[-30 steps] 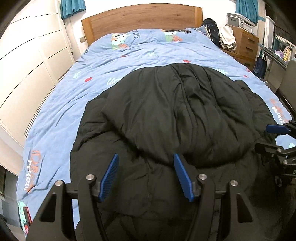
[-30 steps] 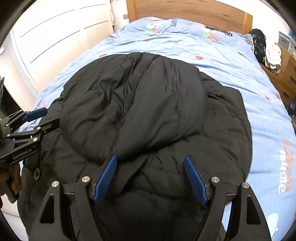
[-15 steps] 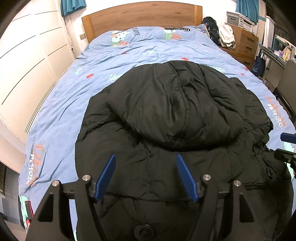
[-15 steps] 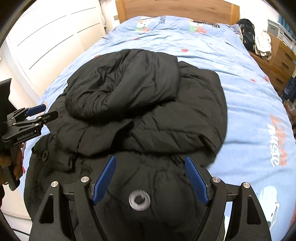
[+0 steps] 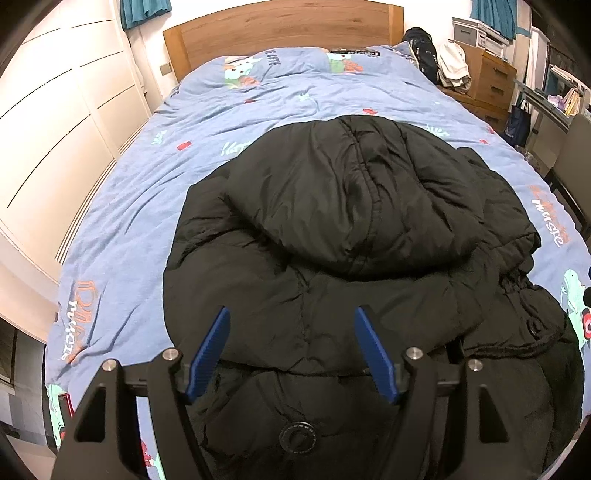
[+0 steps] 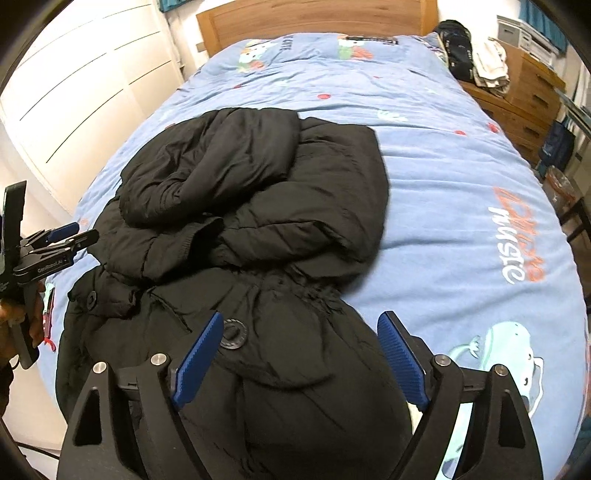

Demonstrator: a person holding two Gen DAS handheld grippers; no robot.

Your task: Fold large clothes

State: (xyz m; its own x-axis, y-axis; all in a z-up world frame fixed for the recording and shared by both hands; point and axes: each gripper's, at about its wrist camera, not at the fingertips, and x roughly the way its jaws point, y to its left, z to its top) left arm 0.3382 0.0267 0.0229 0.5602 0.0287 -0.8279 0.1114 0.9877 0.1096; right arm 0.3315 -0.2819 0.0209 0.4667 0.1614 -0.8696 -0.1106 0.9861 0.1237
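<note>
A large black puffer jacket [image 5: 351, 221] lies on the blue bed cover [image 5: 147, 221], its upper part folded back over the body in a thick bundle [image 6: 258, 184]. My left gripper [image 5: 291, 325] hovers open over the near end of the jacket, nothing pinched between its blue pads. My right gripper [image 6: 301, 332] hangs over the jacket's gathered waist and a round eyelet [image 6: 231, 334]. Its jaws are opening and the pads do not press the cloth beneath them. In the right wrist view the left gripper [image 6: 66, 236] shows at the far left, held by a hand [image 6: 14, 321].
The bed cover [image 6: 461, 184] stretches to a wooden headboard [image 5: 280, 33]. White wardrobe doors [image 5: 55, 129] run along the left side. A wooden dresser [image 5: 491, 81] with piled clothes and a dark bag [image 5: 421, 51] stands at the right.
Both grippers drew back toward the foot of the bed. The right one swung rightward, left the left wrist view, and its jaws spread wider. The folded jacket stayed put.
</note>
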